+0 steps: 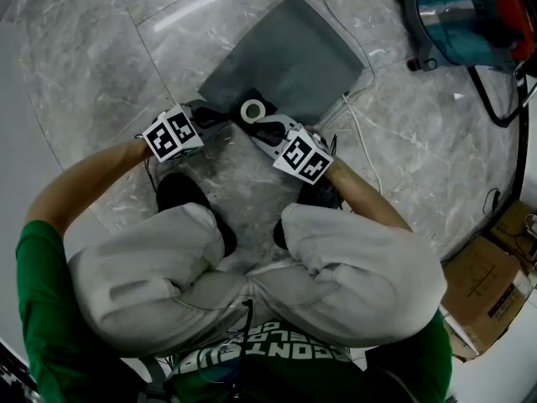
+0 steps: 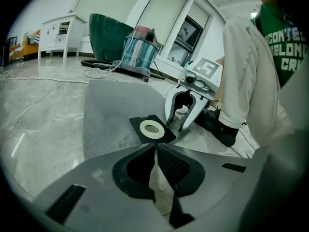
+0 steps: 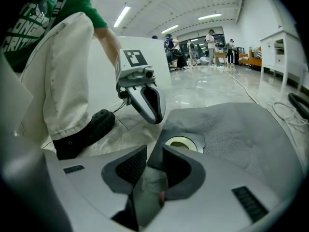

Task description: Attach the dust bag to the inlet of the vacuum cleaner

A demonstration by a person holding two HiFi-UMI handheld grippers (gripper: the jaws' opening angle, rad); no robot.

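Note:
The grey dust bag (image 1: 294, 57) lies flat on the marble floor, its black collar with a white ring (image 1: 252, 110) at the near end. My left gripper (image 1: 214, 117) points at the collar's left corner with its jaws together and nothing between them. My right gripper (image 1: 260, 128) stands open just right of the ring. In the left gripper view the ring (image 2: 152, 128) lies just past my shut left gripper (image 2: 154, 149), and the right gripper (image 2: 179, 124) stands spread over the collar's edge. The right gripper view has the ring (image 3: 181, 142) beyond the parted pads. The vacuum cleaner (image 1: 470, 15) stands far right.
The person crouches, with shoes (image 1: 180, 191) just behind the grippers. A white cable (image 1: 361, 133) runs past the bag's right side and a black hose (image 1: 503, 99) loops near the vacuum. A cardboard box (image 1: 482, 284) sits at the right. A white cabinet (image 2: 58, 30) stands far off.

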